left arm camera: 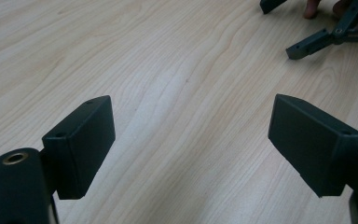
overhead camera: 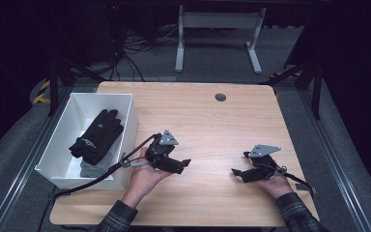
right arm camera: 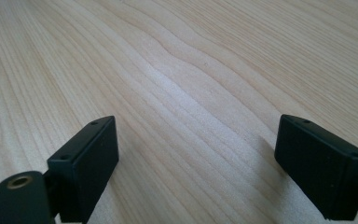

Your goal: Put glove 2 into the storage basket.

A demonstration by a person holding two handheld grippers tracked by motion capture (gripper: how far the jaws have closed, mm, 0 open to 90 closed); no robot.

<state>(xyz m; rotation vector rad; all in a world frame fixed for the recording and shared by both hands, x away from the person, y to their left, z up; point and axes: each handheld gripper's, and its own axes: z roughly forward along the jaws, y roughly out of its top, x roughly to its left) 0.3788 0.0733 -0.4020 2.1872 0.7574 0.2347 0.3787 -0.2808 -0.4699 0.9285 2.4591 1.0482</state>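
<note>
1. Looking down from the high view, I see the black fabric glove (overhead camera: 98,136) lying inside the white rectangular plastic bin (overhead camera: 131,121) at the left edge of the light wooden tabletop (overhead camera: 212,121), on top of something grey. It looks already stowed, which I judge is why both of my hands rest low with nothing in them. My left gripper (overhead camera: 186,163) lies just right of the bin, pointing toward the middle; my right gripper (overhead camera: 235,171) sits well apart on the right, pointing back at it.

2. Turning to the left gripper view, the left gripper (left arm camera: 191,140) has its two black jaws spread wide with bare wood grain between them, holding nothing. The right gripper's (left arm camera: 307,44) dark jaws show at the top right.

3. Turning to the right gripper view, the right gripper (right arm camera: 196,158) is likewise wide open and empty over plain tabletop (right arm camera: 182,70), low and near level, as if parked.
</note>
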